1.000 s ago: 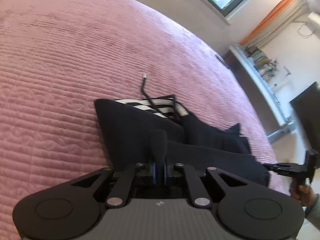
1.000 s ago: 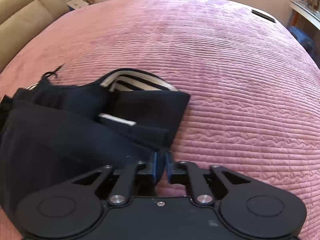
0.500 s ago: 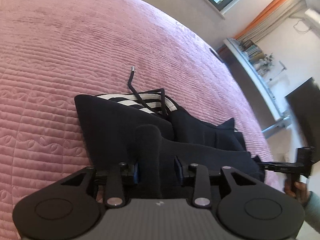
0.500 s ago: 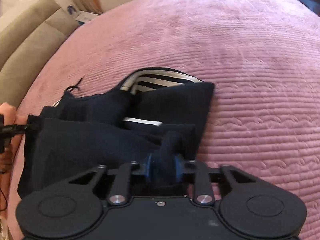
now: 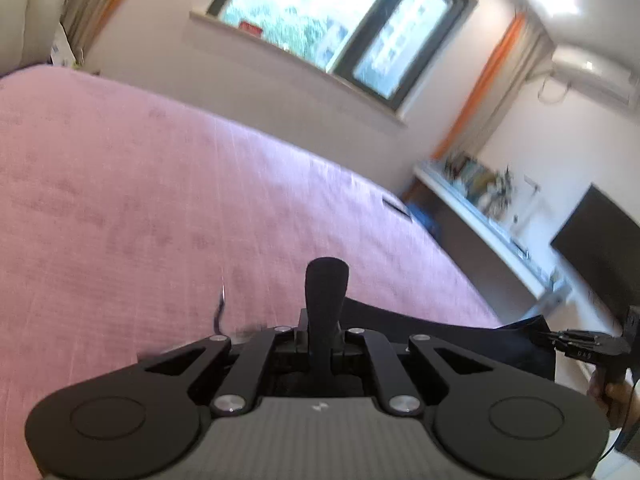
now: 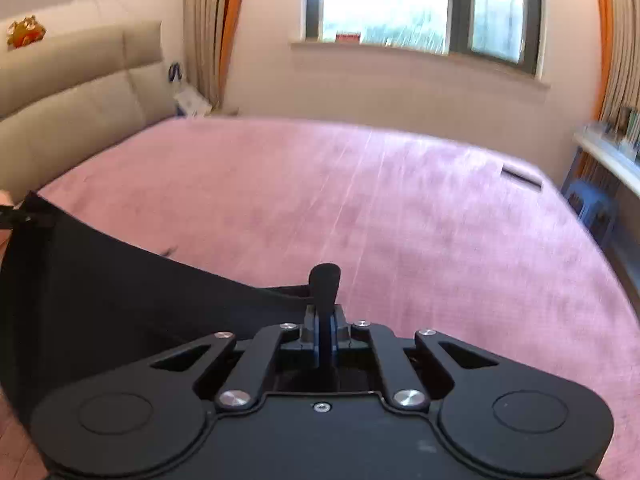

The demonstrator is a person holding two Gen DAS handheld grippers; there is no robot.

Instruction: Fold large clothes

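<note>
A dark navy garment [image 6: 120,288] hangs stretched between my two grippers above the pink bed [image 6: 400,200]. My right gripper [image 6: 325,320] has its jaws closing tight on one corner, and a nub of cloth sticks up between the pads. In the left wrist view my left gripper [image 5: 322,332] is closing the same way on another fold of the garment [image 5: 460,344]. The right gripper [image 5: 560,338] shows at that view's right edge, a hand under it, pinching the far corner. A thin drawstring [image 5: 220,308] dangles at the left. Most of the garment is hidden below the grippers.
The pink bed [image 5: 120,200] spreads ahead, with a small dark flat object [image 6: 520,174] near its far right corner. A beige headboard [image 6: 72,92] stands left, a window [image 6: 420,4] behind. To the right are a white shelf [image 5: 480,208], a blue stool [image 6: 592,204] and a black screen [image 5: 600,240].
Both grippers have risen and tilted up, lifting the garment off the bed and pulling it taut. The striped lining has dropped out of view. The right jaws closed on the cloth.
</note>
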